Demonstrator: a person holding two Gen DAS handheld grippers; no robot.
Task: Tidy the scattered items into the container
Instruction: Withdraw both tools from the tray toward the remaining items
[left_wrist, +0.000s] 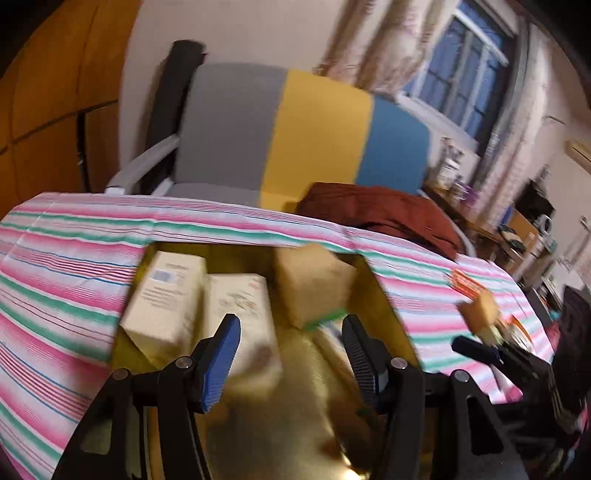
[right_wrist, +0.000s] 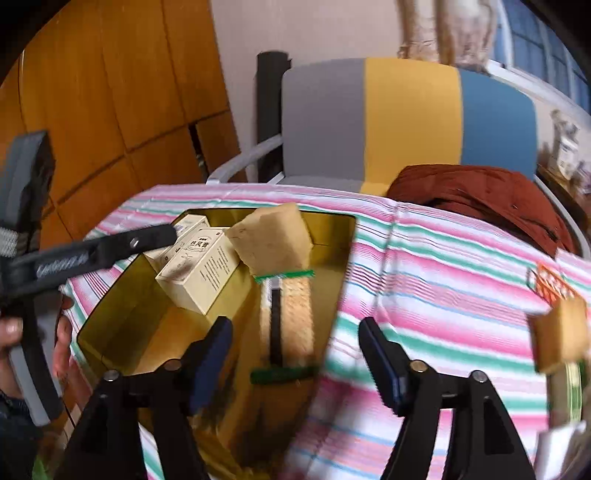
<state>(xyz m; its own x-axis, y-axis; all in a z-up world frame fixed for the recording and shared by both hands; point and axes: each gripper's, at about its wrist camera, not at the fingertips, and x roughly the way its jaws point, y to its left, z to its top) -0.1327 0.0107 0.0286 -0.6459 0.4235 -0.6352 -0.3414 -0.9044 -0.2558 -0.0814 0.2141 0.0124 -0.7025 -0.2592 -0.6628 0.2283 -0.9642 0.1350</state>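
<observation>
Gold rectangular metal tin (right_wrist: 110, 306) sits open on the counter (right_wrist: 443, 280), which is covered by a pink, green and white striped cloth. Tin's long axis runs away from both cameras.

Contents: two cream cardboard boxes (left_wrist: 166, 295) lie side by side at the far left end, long axes roughly along the tin. A tan paper-wrapped block (right_wrist: 273, 238) leans tilted against the nearer cream box. A long tan packet with green end bands (right_wrist: 286, 325) lies lengthwise, running towards the right wrist camera.

Outside the tin: a small tan block (right_wrist: 561, 336) and a flat orange packet (right_wrist: 554, 284) lie on the cloth, well to the right.

Left gripper (left_wrist: 291, 354): fingers parted, nothing between them, angled down over the tin's near end. Right gripper (right_wrist: 295, 360): fingers spread wide and empty, angled down across the tin's right edge.

Right wrist view alone shows a person's hand (right_wrist: 59, 354) around the left gripper's handle. Left wrist view shows the right gripper's finger at its right edge.
</observation>
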